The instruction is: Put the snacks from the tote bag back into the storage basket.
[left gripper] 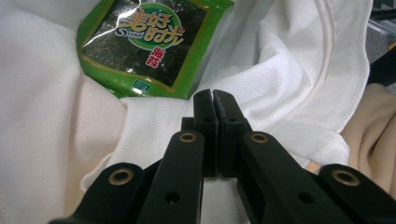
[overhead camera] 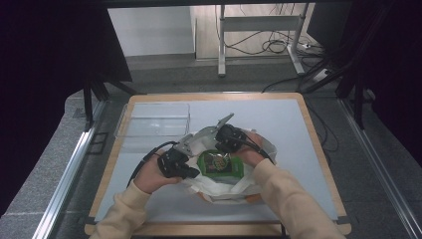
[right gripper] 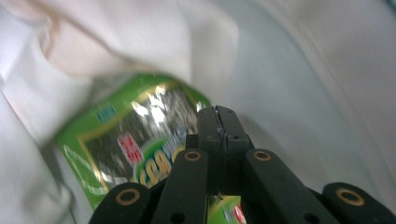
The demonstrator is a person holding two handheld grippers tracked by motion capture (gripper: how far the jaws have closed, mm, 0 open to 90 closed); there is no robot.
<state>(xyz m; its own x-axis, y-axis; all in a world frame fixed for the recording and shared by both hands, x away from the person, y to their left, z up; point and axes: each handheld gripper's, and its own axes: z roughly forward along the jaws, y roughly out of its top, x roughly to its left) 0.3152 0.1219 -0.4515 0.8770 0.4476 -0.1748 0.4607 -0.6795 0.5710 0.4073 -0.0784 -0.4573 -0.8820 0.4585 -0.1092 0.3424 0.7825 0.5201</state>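
**A:** What was on the table?

**B:** A white cloth bag (overhead camera: 226, 185) lay near the front edge of a pale table (overhead camera: 298, 139), with its mouth spread wide. A green snack packet (overhead camera: 219, 164) sat flat inside it, label up. A clear plastic box (overhead camera: 154, 119) stood apart, toward the back left.

**A:** Where were the grippers?

**B:** The left gripper (overhead camera: 195, 172) was at the bag's left rim, just beside the packet. In the left gripper view its jaws were pressed together with the tips resting against a fold of the bag (left gripper: 289, 84), below the packet (left gripper: 149, 42); whether cloth was pinched between them could not be told. The right gripper (overhead camera: 225, 145) was at the back rim. In the right gripper view, which was blurred, its jaws were also clenched, with the tips over the packet's (right gripper: 135, 144) corner; no grip on it was clear.

**A:** Why hold things that way?

**B:** Probably the left hand steadied the opening so the cloth stayed clear, while the right worked at the packet. That is a judgement.
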